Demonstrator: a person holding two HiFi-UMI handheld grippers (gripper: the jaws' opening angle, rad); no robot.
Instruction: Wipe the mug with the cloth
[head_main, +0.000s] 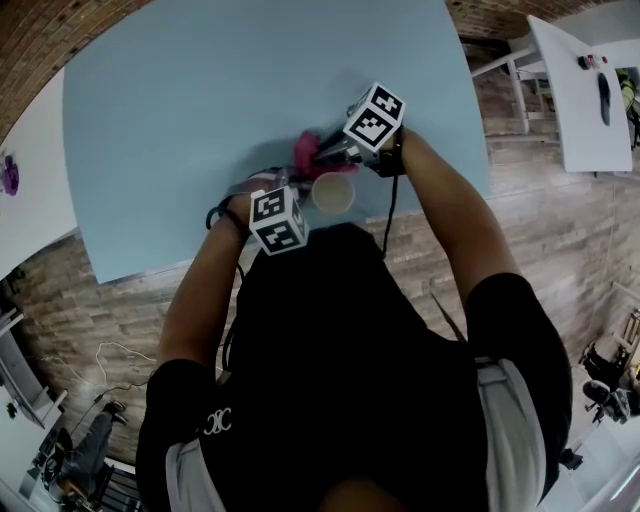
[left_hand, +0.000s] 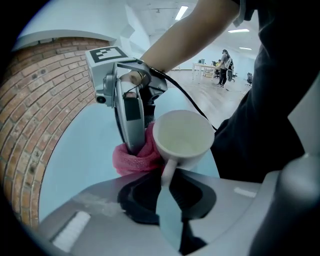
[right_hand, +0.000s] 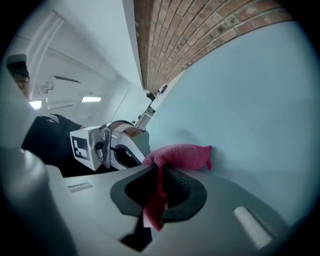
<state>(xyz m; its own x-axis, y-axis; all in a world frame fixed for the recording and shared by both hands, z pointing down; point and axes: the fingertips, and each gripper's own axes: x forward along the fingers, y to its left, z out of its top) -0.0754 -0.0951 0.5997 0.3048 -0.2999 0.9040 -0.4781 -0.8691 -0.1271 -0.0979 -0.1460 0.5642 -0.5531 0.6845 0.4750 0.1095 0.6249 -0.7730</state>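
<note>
A cream mug (left_hand: 183, 139) is held up by its handle (left_hand: 168, 171) in my left gripper (left_hand: 167, 192), whose jaws are shut on that handle. In the head view the mug (head_main: 333, 192) sits between the two grippers over the near edge of the light blue table (head_main: 180, 120). My right gripper (right_hand: 159, 192) is shut on a pink cloth (right_hand: 180, 156), and the cloth (left_hand: 136, 156) presses against the mug's left side. In the head view the cloth (head_main: 305, 150) shows just beyond the mug, next to the right gripper (head_main: 332, 152).
Brick-patterned floor (head_main: 560, 230) surrounds the table. A white table (head_main: 580, 90) with small items stands at the right, another white surface (head_main: 25, 190) at the left. Cables (head_main: 110, 360) lie on the floor near a seated person (head_main: 85, 450) at lower left.
</note>
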